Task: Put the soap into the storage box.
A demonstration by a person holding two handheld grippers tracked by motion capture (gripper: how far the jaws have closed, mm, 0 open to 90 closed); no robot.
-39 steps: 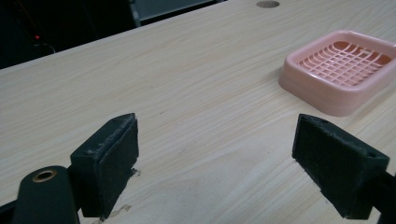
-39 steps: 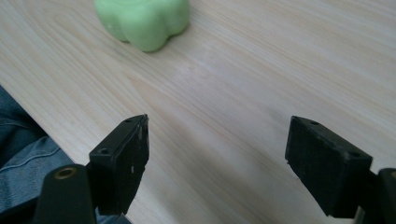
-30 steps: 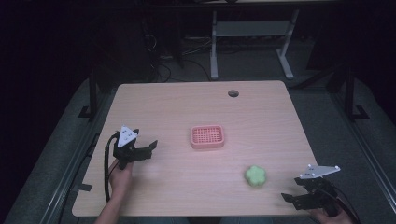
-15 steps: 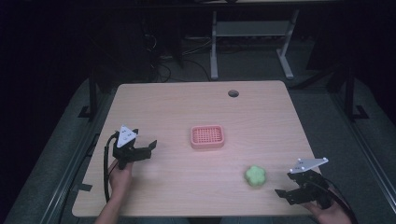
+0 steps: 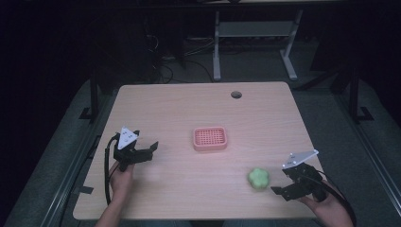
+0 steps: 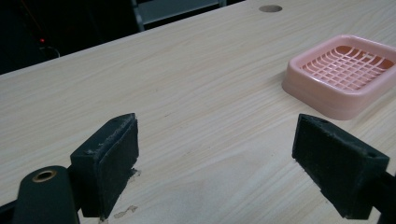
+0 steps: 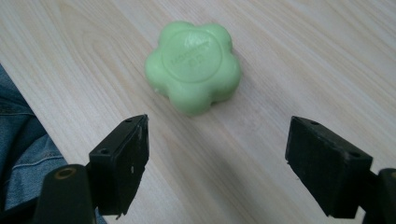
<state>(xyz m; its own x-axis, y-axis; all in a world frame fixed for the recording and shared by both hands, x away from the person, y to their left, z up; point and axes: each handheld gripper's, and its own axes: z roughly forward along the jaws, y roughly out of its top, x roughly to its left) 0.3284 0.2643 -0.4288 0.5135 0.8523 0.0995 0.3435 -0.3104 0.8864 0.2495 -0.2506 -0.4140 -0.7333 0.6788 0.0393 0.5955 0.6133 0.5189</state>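
A green flower-shaped soap lies on the wooden table near its front right. My right gripper hovers just right of the soap, open, its jaws pointing at it from a short way off. A pink slotted soap dish sits at the table's middle. At the front left my left gripper is open over bare wood, aimed toward the dish, with nothing between its jaws.
A round cable hole marks the table's far side. A metal table frame and cables stand on the dark floor behind. A blue-jeaned leg shows past the table's front edge.
My right gripper has moved left toward the green soap. The left gripper, the dish and the soap have stayed put.
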